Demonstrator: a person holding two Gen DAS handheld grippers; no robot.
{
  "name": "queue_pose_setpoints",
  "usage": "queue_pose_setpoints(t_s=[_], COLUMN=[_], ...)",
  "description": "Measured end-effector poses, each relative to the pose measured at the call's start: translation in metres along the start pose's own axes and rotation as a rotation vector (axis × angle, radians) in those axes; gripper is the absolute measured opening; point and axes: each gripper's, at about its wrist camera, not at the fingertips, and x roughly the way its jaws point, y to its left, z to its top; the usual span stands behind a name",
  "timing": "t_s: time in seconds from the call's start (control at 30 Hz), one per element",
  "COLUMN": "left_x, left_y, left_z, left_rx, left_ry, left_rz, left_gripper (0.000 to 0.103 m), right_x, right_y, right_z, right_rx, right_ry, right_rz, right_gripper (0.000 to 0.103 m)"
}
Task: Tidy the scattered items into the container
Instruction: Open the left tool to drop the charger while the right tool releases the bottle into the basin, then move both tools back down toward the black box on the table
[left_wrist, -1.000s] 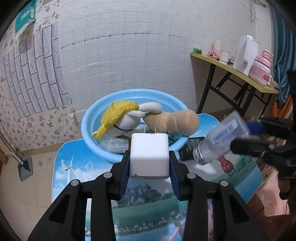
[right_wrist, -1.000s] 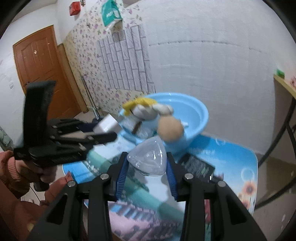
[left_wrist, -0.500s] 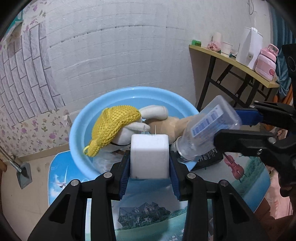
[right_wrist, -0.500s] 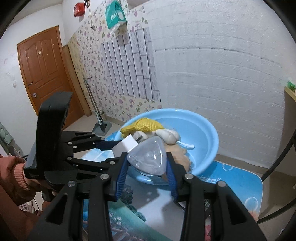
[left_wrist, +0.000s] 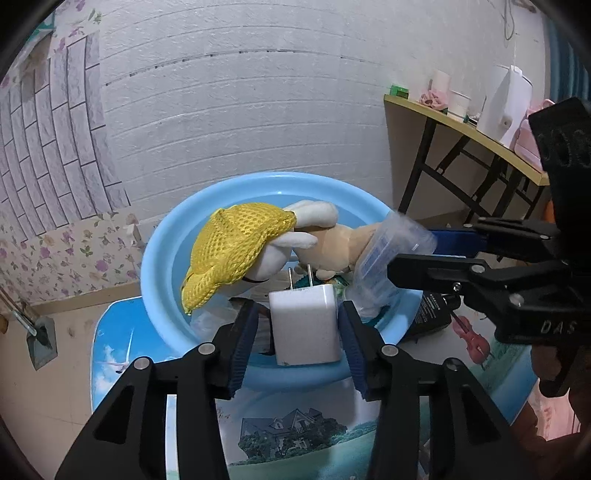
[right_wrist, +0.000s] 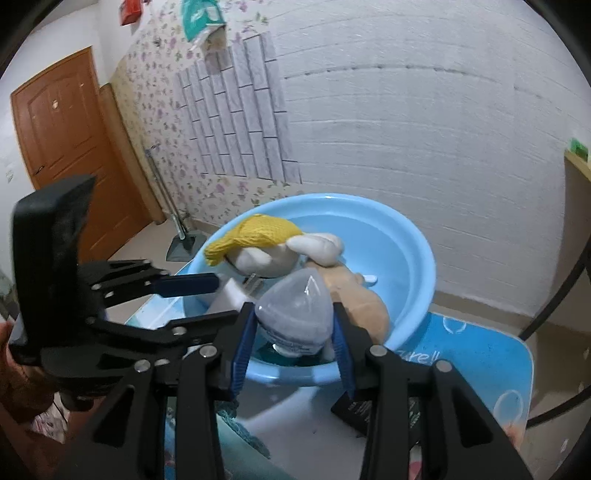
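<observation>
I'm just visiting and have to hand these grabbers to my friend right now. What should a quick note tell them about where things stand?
Left gripper: jaws opening around the white charger, which sits between them over the near rim of the blue basin; gaps show at both pads.
Right gripper: shut on the clear plastic bottle, also held over the basin.
Done: the plush toy with the yellow net hat and the tan plush lie in the basin.
Left: let the charger drop in, release the bottle, then fetch the black packet from the table.
</observation>
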Motion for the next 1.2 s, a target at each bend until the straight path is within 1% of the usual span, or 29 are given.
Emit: queue_pose_setpoints(t_s=[0.03, 0.1, 0.17, 0.2, 0.27, 0.43, 0.5, 0.57, 0.6, 0.67, 0.7, 0.77, 0.83, 0.93, 0.97, 1.0, 1.1, 1.2], left_x=[-0.002, -0.005, -0.007, -0.009, -0.011, -0.019, -0.021, -0.024, -0.026, -0.027, -0.027, -0.029, -0.03, -0.031, -0.032, -0.031, -0.026, -0.019], left_y=[0.0, 0.002, 0.004, 0.004, 0.002, -0.007, -0.012, -0.016, -0.019, -0.026, -0.028, -0.037, -0.046, -0.062, -0.068, -0.073, -0.089, -0.104], left_z=[-0.001, -0.003, -0.005, -0.006, -0.008, -0.011, -0.012, -0.013, -0.014, -0.017, -0.018, -0.021, -0.023, -0.029, -0.032, -0.034, -0.043, -0.049], left_rx=[-0.002, -0.005, -0.008, -0.01, -0.017, -0.002, 0.005, 0.008, 0.008, 0.01, 0.011, 0.015, 0.024, 0.04, 0.043, 0.045, 0.048, 0.057], left_ry=[-0.002, -0.005, -0.005, -0.006, -0.007, -0.01, -0.012, -0.015, -0.015, -0.012, -0.013, -0.012, -0.011, -0.01, -0.015, -0.018, -0.001, 0.019], left_rz=[0.003, 0.006, 0.008, 0.01, 0.01, 0.001, -0.003, -0.008, -0.012, -0.015, -0.017, -0.019, -0.021, -0.031, -0.037, -0.039, -0.043, -0.031], left_gripper=[0.046, 0.047, 0.048, 0.048, 0.048, 0.05, 0.055, 0.062, 0.064, 0.073, 0.076, 0.085, 0.088, 0.089, 0.09, 0.091, 0.091, 0.091], right_x=[0.0, -0.001, -0.004, -0.006, -0.009, -0.019, -0.022, -0.027, -0.03, -0.034, -0.036, -0.038, -0.041, -0.043, -0.044, -0.047, -0.056, -0.067], right_y=[-0.001, -0.004, -0.004, -0.003, -0.003, -0.009, -0.012, -0.014, -0.015, -0.018, -0.02, -0.021, -0.026, -0.033, -0.034, -0.035, -0.038, -0.046], right_z=[0.0, 0.0, -0.002, -0.003, -0.005, -0.017, -0.021, -0.026, -0.03, -0.035, -0.04, -0.044, -0.054, -0.068, -0.071, -0.077, -0.092, -0.106], right_rx=[0.015, 0.037, 0.042, 0.038, 0.035, 0.072, 0.085, 0.098, 0.106, 0.119, 0.128, 0.132, 0.138, 0.181, 0.186, 0.184, 0.182, 0.192], right_ry=[0.0, 0.0, -0.002, -0.006, -0.013, -0.004, -0.004, -0.006, -0.007, -0.006, -0.006, -0.005, -0.002, 0.014, 0.015, 0.013, 0.008, -0.002], right_rz=[0.007, 0.017, 0.0, -0.025, -0.045, -0.052, -0.056, -0.062, -0.068, -0.076, -0.086, -0.117, -0.156, -0.154, -0.161, -0.186, -0.218, -0.22], right_gripper=[0.041, 0.048, 0.054, 0.054, 0.054, 0.055, 0.054, 0.055, 0.055, 0.055, 0.055, 0.054, 0.055, 0.055, 0.055, 0.055, 0.054, 0.055])
